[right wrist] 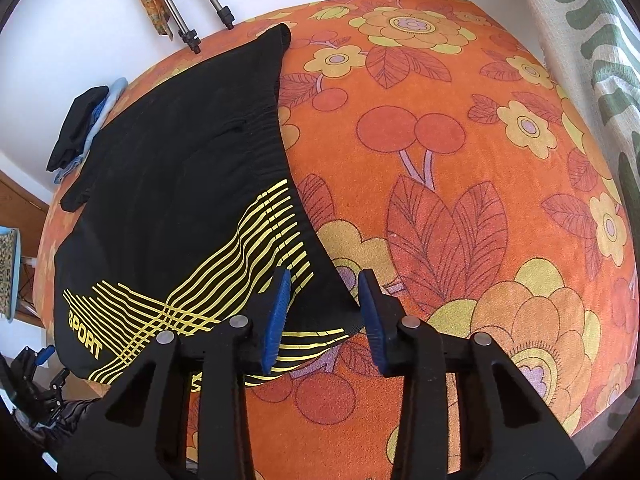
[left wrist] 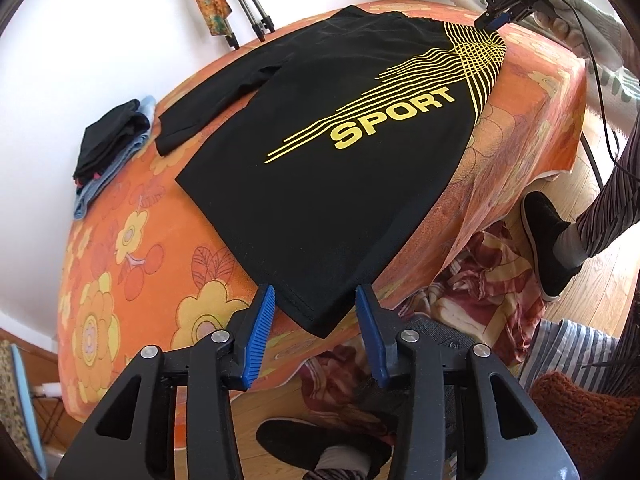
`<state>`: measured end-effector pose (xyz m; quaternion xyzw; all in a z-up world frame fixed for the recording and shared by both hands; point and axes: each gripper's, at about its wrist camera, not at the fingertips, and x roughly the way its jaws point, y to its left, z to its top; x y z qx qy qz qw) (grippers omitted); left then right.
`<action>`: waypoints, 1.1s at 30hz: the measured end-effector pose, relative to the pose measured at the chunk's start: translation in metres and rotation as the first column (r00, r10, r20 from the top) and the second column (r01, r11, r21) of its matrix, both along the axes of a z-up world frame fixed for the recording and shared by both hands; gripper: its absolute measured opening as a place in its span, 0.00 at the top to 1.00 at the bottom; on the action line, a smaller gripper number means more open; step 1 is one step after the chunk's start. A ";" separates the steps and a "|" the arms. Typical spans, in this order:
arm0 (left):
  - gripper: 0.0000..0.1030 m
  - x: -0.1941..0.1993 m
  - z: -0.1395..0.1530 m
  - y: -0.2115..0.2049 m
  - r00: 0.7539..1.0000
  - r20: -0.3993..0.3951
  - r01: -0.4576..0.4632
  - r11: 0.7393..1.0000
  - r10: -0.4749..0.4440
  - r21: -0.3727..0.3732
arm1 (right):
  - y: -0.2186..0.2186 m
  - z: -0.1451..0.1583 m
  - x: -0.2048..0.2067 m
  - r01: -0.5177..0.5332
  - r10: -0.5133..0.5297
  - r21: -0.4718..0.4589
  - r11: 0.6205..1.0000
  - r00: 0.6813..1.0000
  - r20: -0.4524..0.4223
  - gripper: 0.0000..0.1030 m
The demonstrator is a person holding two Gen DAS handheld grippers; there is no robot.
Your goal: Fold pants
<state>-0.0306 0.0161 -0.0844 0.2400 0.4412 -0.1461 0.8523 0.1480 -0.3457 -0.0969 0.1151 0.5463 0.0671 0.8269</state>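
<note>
Black shorts (left wrist: 320,168) with yellow lines and the word SPORT lie flat on the orange flowered table (left wrist: 120,280). My left gripper (left wrist: 316,298) is open, its blue pads either side of the near leg hem corner at the table's front edge. My right gripper (right wrist: 324,284) is open, straddling the waistband corner of the shorts (right wrist: 180,184) on the table (right wrist: 440,160). It also shows in the left wrist view (left wrist: 494,20) at the far waistband corner. The second leg (left wrist: 216,104) lies spread to the left.
A stack of folded black and blue clothes (left wrist: 108,140) sits at the table's left edge, also in the right wrist view (right wrist: 80,124). Tripod legs (left wrist: 248,8) stand behind the table. Crumpled cloth (left wrist: 480,280) lies on the floor beside the person's feet (left wrist: 548,240).
</note>
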 end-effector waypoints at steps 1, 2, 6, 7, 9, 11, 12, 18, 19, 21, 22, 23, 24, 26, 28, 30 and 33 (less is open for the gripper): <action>0.69 0.001 0.000 0.001 1.000 -0.006 -0.002 1.000 0.002 -0.002 | 0.001 0.000 0.000 -0.002 0.002 -0.003 1.000 1.000 0.000 0.64; 0.70 0.001 0.000 0.001 1.000 -0.006 -0.003 1.000 0.003 -0.007 | 0.001 0.000 0.000 -0.004 0.004 -0.005 1.000 1.000 0.000 0.64; 0.91 0.003 0.004 0.000 1.000 0.001 0.010 1.000 -0.010 -0.018 | 0.000 0.000 -0.001 -0.005 0.005 -0.003 1.000 1.000 0.001 0.64; 0.92 0.002 0.003 -0.001 1.000 -0.003 0.013 1.000 -0.013 -0.021 | 0.000 0.000 -0.001 -0.005 0.005 -0.002 1.000 1.000 0.001 0.65; 0.92 0.002 0.002 -0.002 1.000 -0.012 0.020 0.999 -0.020 -0.026 | 0.001 0.000 -0.001 -0.008 0.008 -0.004 1.000 1.000 0.002 0.65; 0.92 0.000 0.002 -0.003 1.000 -0.011 0.016 1.000 -0.017 -0.026 | 0.001 0.001 -0.002 -0.008 0.008 -0.007 1.000 1.000 0.006 0.74; 0.92 -0.001 0.003 -0.002 1.000 -0.010 0.011 0.999 -0.011 -0.031 | 0.000 0.002 -0.002 -0.005 0.005 -0.011 1.000 1.000 0.009 0.78; 0.92 -0.001 0.008 0.004 1.000 -0.002 -0.012 0.998 0.012 -0.059 | -0.005 0.007 -0.004 -0.001 0.001 0.016 1.000 1.000 0.024 0.89; 0.92 -0.001 0.009 0.004 1.000 0.000 -0.017 0.998 0.017 -0.062 | -0.005 0.008 -0.005 -0.005 0.005 0.019 1.000 1.000 0.029 0.89; 0.92 0.000 0.011 0.006 1.000 0.002 -0.024 0.997 0.024 -0.072 | -0.005 0.008 -0.006 -0.013 0.012 0.029 0.999 0.999 0.030 0.88; 0.92 0.000 0.011 0.006 1.000 0.003 -0.025 0.997 0.026 -0.077 | -0.005 0.007 -0.005 -0.017 0.016 0.033 0.999 1.000 0.026 0.88; 0.91 0.000 0.012 0.006 1.000 0.004 -0.024 0.997 0.025 -0.079 | -0.004 0.006 -0.005 -0.023 0.022 0.031 0.999 0.999 0.025 0.84; 0.91 -0.001 0.012 0.007 1.000 0.007 -0.024 0.997 0.024 -0.080 | -0.002 0.005 -0.004 -0.028 0.028 0.024 0.999 0.999 0.022 0.78; 0.83 -0.001 0.011 0.006 1.000 0.002 -0.019 0.997 0.020 -0.079 | 0.001 0.004 -0.004 -0.040 0.039 0.026 0.999 0.999 0.021 0.47; 0.65 -0.002 0.011 0.004 1.000 0.005 -0.016 0.997 0.017 -0.073 | 0.007 0.005 -0.005 -0.060 0.060 0.005 0.998 0.998 0.032 0.46; 0.55 -0.004 0.011 0.002 1.000 0.013 -0.005 0.997 0.006 -0.071 | 0.014 0.007 -0.007 -0.076 0.077 -0.049 0.996 0.996 0.037 0.66; 0.50 -0.007 0.010 -0.004 1.000 0.024 0.020 0.998 -0.018 -0.052 | 0.015 0.008 -0.010 -0.078 0.083 -0.107 0.991 0.996 0.044 0.88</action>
